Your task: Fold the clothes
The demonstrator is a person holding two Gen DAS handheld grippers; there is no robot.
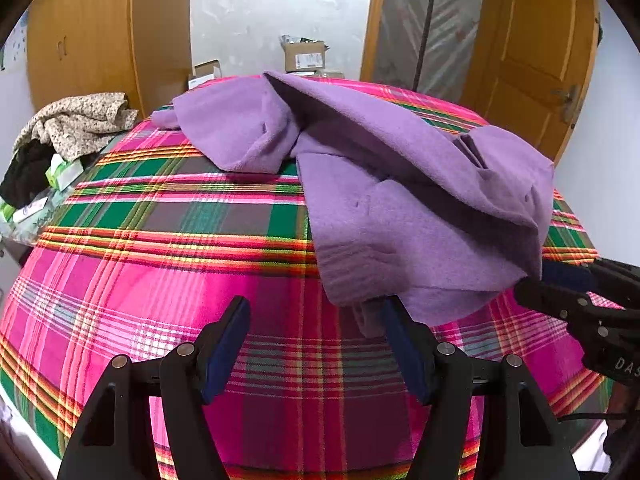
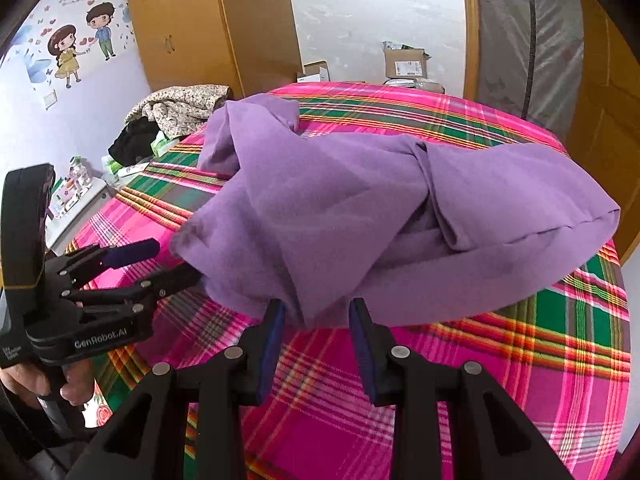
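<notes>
On the plaid-covered bed (image 1: 160, 264) the purple garment (image 1: 400, 200) lay in a rumpled heap across the far and right-hand part, one sleeve trailing toward the headboard side. The left tongs (image 1: 316, 340) stood wide apart with nothing between them, their right finger just tucked at the cloth's near hem. The right tongs (image 2: 318, 332) stood apart too, the garment's lowest fold hanging just at their pads (whether the pads pressed it I could not tell; I judged not). The risk, as I read it, lay there: closing on that bunched fold would likely catch several layers at once, so a lift would drag the whole heap instead of spreading it. The plaid cover could be pinched along with it. The two tools were near each other and could knock.
</notes>
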